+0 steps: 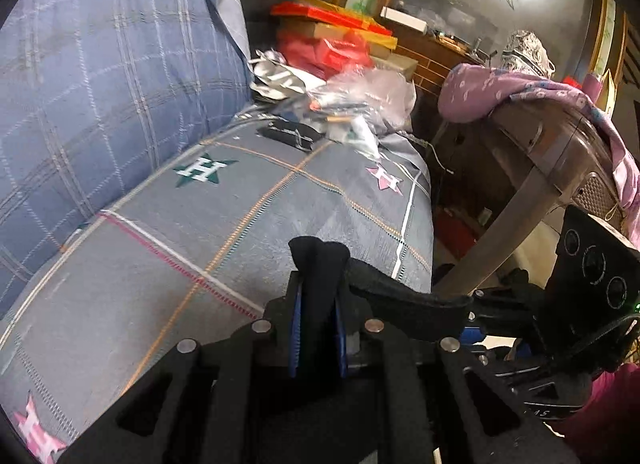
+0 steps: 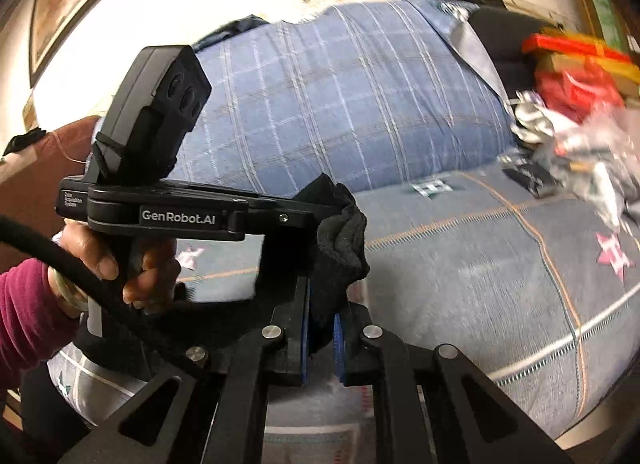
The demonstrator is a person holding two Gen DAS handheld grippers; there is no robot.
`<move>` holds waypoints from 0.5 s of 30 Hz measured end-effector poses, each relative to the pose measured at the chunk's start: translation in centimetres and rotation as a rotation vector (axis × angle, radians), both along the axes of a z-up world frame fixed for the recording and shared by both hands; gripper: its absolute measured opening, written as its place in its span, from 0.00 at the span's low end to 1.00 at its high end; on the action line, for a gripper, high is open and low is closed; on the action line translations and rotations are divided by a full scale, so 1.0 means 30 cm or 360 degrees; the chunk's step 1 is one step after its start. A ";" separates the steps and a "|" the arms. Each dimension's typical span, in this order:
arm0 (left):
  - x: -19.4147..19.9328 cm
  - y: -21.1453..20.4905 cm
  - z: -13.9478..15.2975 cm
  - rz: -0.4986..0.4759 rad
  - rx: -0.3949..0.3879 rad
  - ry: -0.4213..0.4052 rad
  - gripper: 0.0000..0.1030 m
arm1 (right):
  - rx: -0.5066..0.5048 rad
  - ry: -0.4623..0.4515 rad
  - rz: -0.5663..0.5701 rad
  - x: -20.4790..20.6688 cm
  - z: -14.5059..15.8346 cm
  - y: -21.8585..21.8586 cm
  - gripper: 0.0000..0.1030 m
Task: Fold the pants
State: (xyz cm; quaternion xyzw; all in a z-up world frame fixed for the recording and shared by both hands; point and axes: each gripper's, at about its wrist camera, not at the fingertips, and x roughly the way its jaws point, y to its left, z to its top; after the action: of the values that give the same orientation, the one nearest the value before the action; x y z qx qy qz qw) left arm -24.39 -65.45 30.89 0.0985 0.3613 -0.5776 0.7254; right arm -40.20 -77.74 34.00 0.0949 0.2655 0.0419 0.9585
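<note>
I see my left gripper [image 1: 318,304] clenched on a bunched fold of the black pants [image 1: 320,264], the cloth pinched between its blue pads [image 1: 295,328]. From there the fabric stretches off to the right, toward the other gripper. My right gripper [image 2: 322,328] is likewise clamped on black cloth, which bulges up just ahead of its fingers. Beyond and below both grippers lies the grey checked sofa cover [image 1: 240,215]; farther ahead on it sits a heap of bags [image 1: 340,95].
</note>
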 end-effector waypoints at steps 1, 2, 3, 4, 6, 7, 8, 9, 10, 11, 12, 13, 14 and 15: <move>-0.002 0.023 0.009 0.0012 -0.0008 -0.0003 0.13 | -0.0008 -0.0003 0.0010 0.003 0.004 0.004 0.10; -0.001 0.046 0.014 0.0025 -0.0017 0.0001 0.13 | -0.0014 -0.0009 0.0029 0.005 0.013 0.021 0.10; 0.004 0.078 0.018 0.0048 -0.0027 0.0016 0.13 | -0.0012 -0.0015 0.0049 0.007 0.020 0.037 0.10; 0.009 0.097 0.020 0.0064 -0.0032 0.0025 0.13 | -0.0013 -0.0019 0.0069 0.006 0.025 0.054 0.10; 0.011 0.149 0.028 0.0105 -0.0042 0.0033 0.13 | -0.0023 -0.0026 0.0101 0.012 0.033 0.081 0.10; 0.009 0.179 0.032 0.0128 -0.0048 0.0032 0.13 | -0.0022 -0.0031 0.0125 0.014 0.035 0.098 0.10; 0.007 0.211 0.036 0.0149 -0.0053 0.0029 0.13 | -0.0019 -0.0036 0.0155 0.019 0.041 0.122 0.10; 0.004 0.234 0.038 0.0164 -0.0056 0.0026 0.13 | -0.0020 -0.0041 0.0181 0.022 0.045 0.144 0.10; 0.003 0.267 0.038 0.0184 -0.0061 0.0026 0.13 | -0.0024 -0.0043 0.0210 0.026 0.046 0.163 0.10; 0.001 0.302 0.036 0.0207 -0.0063 0.0030 0.13 | -0.0032 -0.0043 0.0242 0.029 0.049 0.189 0.10; -0.001 0.328 0.032 0.0225 -0.0063 0.0032 0.13 | -0.0038 -0.0042 0.0266 0.032 0.048 0.206 0.10; -0.002 0.363 0.024 0.0250 -0.0061 0.0039 0.13 | -0.0044 -0.0038 0.0306 0.038 0.046 0.239 0.10; -0.002 0.396 0.015 0.0274 -0.0058 0.0045 0.13 | -0.0041 -0.0033 0.0331 0.042 0.042 0.259 0.10; -0.004 0.438 0.000 0.0308 -0.0047 0.0050 0.13 | -0.0035 -0.0021 0.0365 0.049 0.033 0.290 0.10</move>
State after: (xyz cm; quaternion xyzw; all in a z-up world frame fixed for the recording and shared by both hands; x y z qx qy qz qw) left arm -24.50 -52.30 30.88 0.0434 0.3718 -0.5115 0.7734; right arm -38.74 -69.04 34.98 0.0532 0.2688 0.1492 0.9501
